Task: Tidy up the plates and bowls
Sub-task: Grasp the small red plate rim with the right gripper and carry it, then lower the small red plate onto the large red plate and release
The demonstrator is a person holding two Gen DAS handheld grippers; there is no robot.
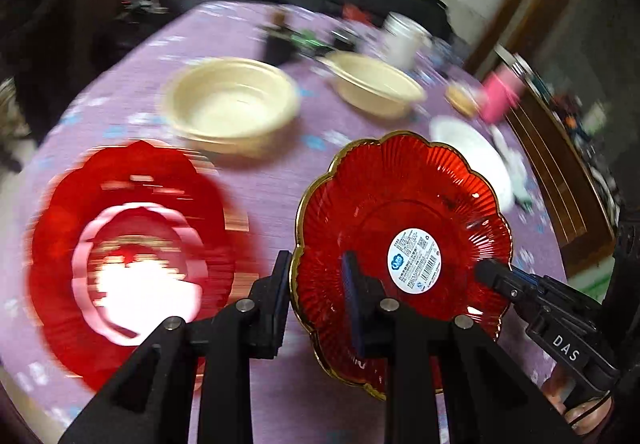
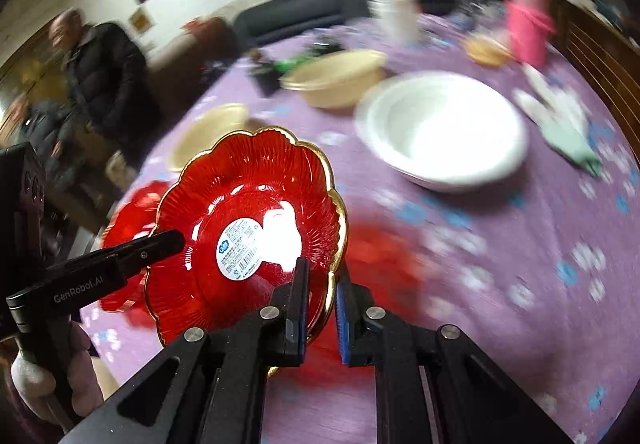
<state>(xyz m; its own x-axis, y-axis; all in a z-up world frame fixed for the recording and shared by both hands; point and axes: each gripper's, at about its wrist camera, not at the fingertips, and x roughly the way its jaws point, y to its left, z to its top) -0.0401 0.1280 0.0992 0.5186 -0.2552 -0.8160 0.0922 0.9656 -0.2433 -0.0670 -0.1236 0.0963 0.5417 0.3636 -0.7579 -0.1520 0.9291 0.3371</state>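
Note:
A red scalloped glass plate (image 1: 400, 204) with a gold rim and a white sticker is held above the purple table by both grippers. My left gripper (image 1: 316, 284) is shut on its left rim. My right gripper (image 2: 322, 292) is shut on its right rim, and the plate also shows in the right wrist view (image 2: 248, 212). The right gripper's finger (image 1: 496, 276) shows at the plate's right edge. A stack of red plates (image 1: 132, 244) lies blurred on the table to the left. Two cream bowls (image 1: 232, 104) (image 1: 376, 84) sit farther back.
A white bowl (image 2: 444, 132) sits on the purple cloth (image 2: 500, 244) to the right. A white cup (image 2: 396, 16), a pink cup (image 2: 528, 28), small dark items and a green cloth (image 2: 572, 144) lie near the far edge. Two people (image 2: 96, 72) stand left of the table.

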